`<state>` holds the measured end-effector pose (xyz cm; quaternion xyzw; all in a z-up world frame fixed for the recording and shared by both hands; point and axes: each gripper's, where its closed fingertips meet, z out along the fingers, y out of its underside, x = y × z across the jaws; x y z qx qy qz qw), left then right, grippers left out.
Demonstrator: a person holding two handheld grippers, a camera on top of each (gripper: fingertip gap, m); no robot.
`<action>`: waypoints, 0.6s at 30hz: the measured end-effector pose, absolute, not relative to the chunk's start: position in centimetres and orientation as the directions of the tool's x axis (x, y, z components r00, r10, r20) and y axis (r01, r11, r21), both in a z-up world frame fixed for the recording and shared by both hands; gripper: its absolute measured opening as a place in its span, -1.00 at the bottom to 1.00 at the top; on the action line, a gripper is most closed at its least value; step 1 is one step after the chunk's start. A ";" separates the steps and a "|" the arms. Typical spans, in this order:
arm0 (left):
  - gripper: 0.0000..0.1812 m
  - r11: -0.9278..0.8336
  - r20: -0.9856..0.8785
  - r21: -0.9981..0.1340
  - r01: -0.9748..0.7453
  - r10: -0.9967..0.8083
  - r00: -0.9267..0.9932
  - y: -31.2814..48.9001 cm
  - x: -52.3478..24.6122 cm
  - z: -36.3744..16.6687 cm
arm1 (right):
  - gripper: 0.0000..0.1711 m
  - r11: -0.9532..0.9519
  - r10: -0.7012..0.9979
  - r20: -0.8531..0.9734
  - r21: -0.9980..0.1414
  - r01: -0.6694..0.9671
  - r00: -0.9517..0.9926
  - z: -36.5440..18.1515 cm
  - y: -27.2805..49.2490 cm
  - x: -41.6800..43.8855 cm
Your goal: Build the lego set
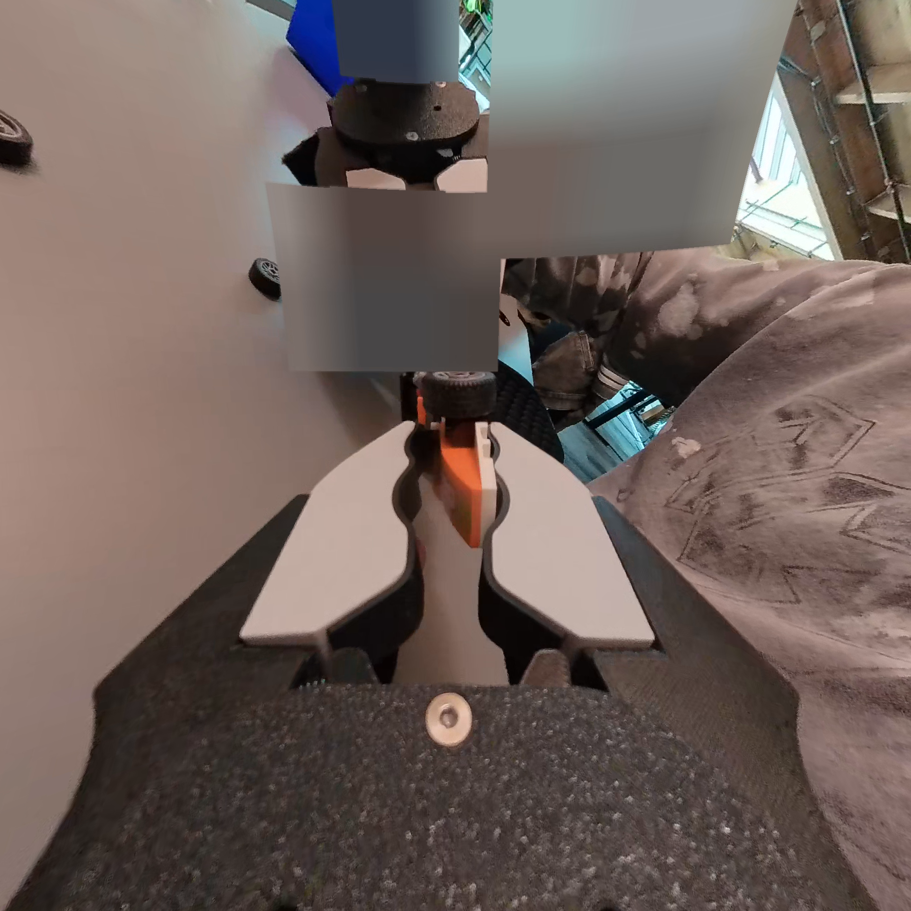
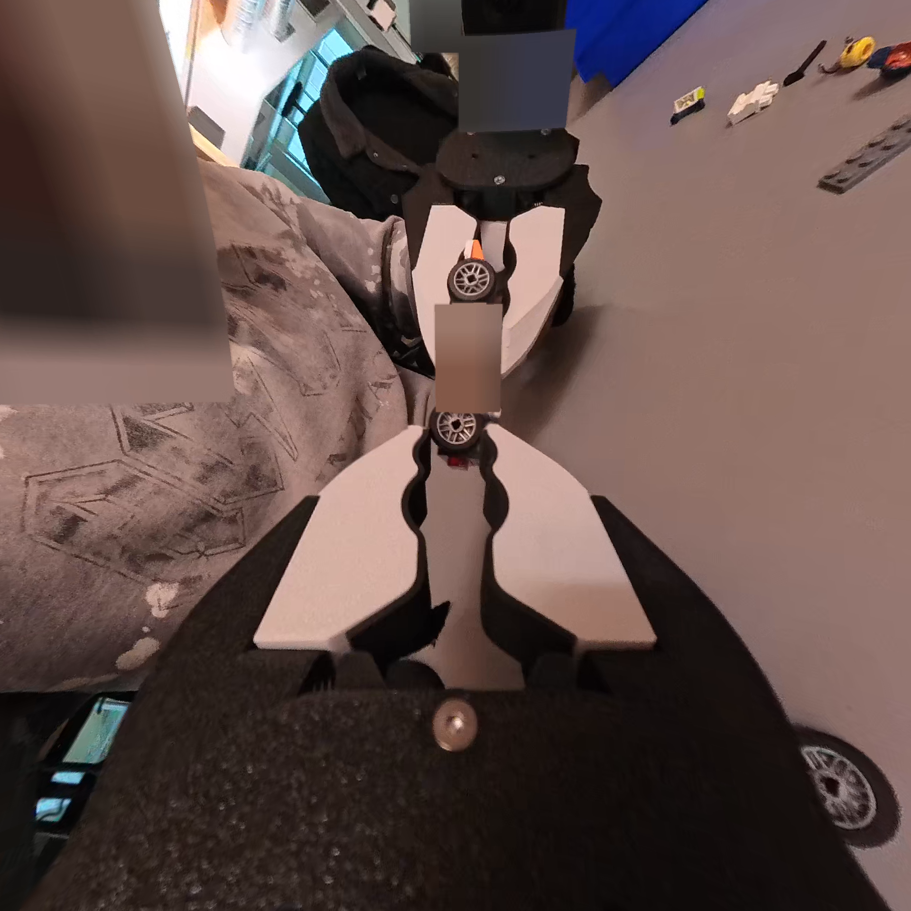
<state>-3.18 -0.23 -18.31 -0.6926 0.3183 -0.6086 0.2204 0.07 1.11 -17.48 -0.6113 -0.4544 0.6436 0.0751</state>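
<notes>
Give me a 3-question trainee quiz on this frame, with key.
1. True or false: the left gripper is open and empty.
2. Which end of the lego car does the right gripper grip? A) the red-light end B) the orange end
3. How many loose wheels lie on the table in the left wrist view?

Key: 1 false, it is shut on the car's orange end. 2 A. 3 two.

- Tongs [image 1: 451,434]: white plates, black speckled body.
- Lego piece [image 1: 461,488]: orange and white.
- Wheel [image 2: 456,428]: black tyre, grey spoked rim.
- Counter [image 2: 715,443]: plain grey.
- Sweatshirt [image 2: 172,493]: grey, mottled, dark line pattern.
</notes>
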 end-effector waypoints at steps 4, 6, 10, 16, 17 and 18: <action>-0.76 -0.719 0.722 -0.676 -0.161 -0.690 0.052 0.0 -3.4 -18.3 | -0.79 -0.579 0.643 -0.724 -0.673 0.461 -0.250 -17.4 1.2 0.2; -0.76 -0.729 0.733 -0.665 -0.160 -0.679 0.042 -0.1 -3.3 -18.2 | -0.79 -0.580 0.642 -0.725 -0.671 0.461 -0.248 -17.5 1.2 0.1; -0.76 -0.754 0.759 -0.640 -0.151 -0.650 0.028 -0.2 -3.3 -18.2 | -0.79 -0.576 0.643 -0.724 -0.672 0.466 -0.249 -17.6 1.2 0.1; -0.76 -0.755 0.758 -0.640 -0.144 -0.651 0.040 0.3 -3.7 -18.2 | -1.00 -0.496 0.698 -0.667 -0.712 0.496 -0.259 -17.9 0.6 0.4; -0.76 -0.758 0.761 -0.638 -0.136 -0.647 0.037 0.3 -3.7 -18.1 | -1.00 -0.485 0.708 -0.656 -0.720 0.496 -0.260 -17.8 0.6 0.4; -0.76 -0.758 0.761 -0.638 -0.137 -0.648 0.037 0.3 -3.7 -18.1 | -1.00 -0.488 0.709 -0.655 -0.724 0.487 -0.263 -17.4 0.7 0.3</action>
